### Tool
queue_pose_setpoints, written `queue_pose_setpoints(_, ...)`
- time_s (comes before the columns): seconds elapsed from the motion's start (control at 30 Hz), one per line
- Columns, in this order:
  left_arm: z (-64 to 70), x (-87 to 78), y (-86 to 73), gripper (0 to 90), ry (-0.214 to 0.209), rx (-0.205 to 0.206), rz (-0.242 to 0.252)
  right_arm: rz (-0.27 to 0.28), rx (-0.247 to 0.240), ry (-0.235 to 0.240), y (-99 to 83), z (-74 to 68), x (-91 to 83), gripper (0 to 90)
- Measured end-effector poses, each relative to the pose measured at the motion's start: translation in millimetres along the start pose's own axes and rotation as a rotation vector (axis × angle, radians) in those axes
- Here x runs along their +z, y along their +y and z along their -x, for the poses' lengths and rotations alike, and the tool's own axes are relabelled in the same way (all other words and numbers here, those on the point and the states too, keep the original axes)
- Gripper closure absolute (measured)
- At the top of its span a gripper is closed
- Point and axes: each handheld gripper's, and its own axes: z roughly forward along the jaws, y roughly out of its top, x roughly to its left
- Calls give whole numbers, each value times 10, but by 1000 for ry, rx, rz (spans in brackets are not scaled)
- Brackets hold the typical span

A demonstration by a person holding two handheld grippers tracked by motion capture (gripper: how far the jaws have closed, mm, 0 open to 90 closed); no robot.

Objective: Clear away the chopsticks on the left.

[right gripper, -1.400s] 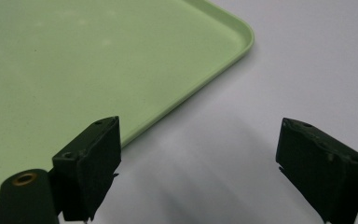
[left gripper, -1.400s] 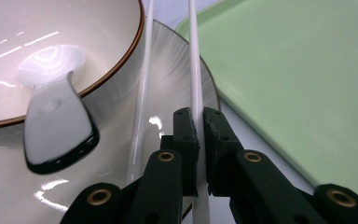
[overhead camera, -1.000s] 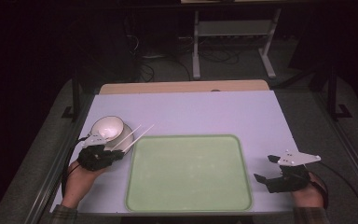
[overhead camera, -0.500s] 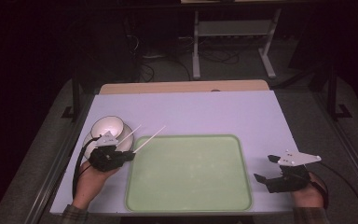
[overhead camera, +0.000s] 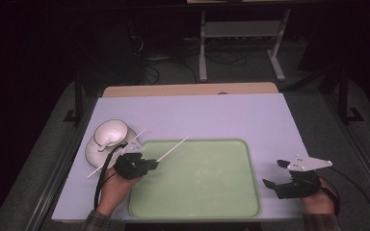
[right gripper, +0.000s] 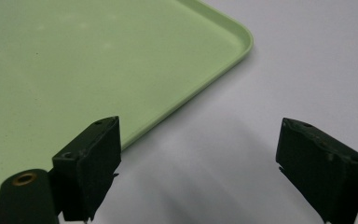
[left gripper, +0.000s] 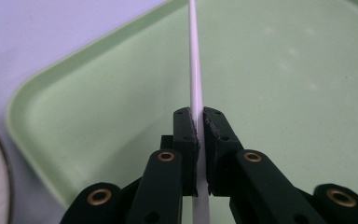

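Jaws of the left gripper (left gripper: 199,140) are clamped tight on a thin white chopstick (left gripper: 195,74), which runs straight out between them and over the near-left corner of the green tray (left gripper: 121,51). From the high view, the left gripper (overhead camera: 137,166) sits at the tray's (overhead camera: 250,211) left edge, held by the person's left hand (overhead camera: 113,190), and the held chopstick (overhead camera: 173,148) slants away to the upper right, its far tip above the tray's far rim. A second chopstick (overhead camera: 115,154) lies just left of the tray, slanting the same way, partly across a white plate (overhead camera: 92,153) that stands on the table (overhead camera: 212,115) off the tray's far-left corner. A white bowl (overhead camera: 110,132) rests on that plate, a little farther back. To the right of the tray, the right gripper (overhead camera: 277,175) rests near the tray's near-right corner, its jaws wide apart with nothing between them; in its own view the right gripper (right gripper: 198,172) spans bare table beside the tray's (right gripper: 205,88) rounded corner. Beyond the tray's far side the table ends in a pale wooden strip (overhead camera: 188,90).
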Motion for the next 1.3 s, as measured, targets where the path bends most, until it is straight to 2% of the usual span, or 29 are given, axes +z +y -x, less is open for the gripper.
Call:
queue_pose_setpoints(0.1,25,62,10,842,6,13,-19,1,-2,2,0,0,2,131)
queue_pose_setpoints(0.27,8,150,-10,842,11,12,-45,-2,-3,2,1,0,6,131)
queue_pose_setpoints(0.57,-29,218,-55,841,24,13,-79,-2,-5,2,2,-1,8,131)
queue_pose_setpoints(1.17,-5,236,-70,824,22,24,-70,-1,-5,2,3,-2,5,130)
queue_pose_setpoints(1.23,-9,223,-68,790,15,28,-74,0,-5,2,3,-1,3,131)
queue_pose_setpoints(1.3,-12,186,-57,749,17,17,-47,1,-4,1,3,0,3,131)
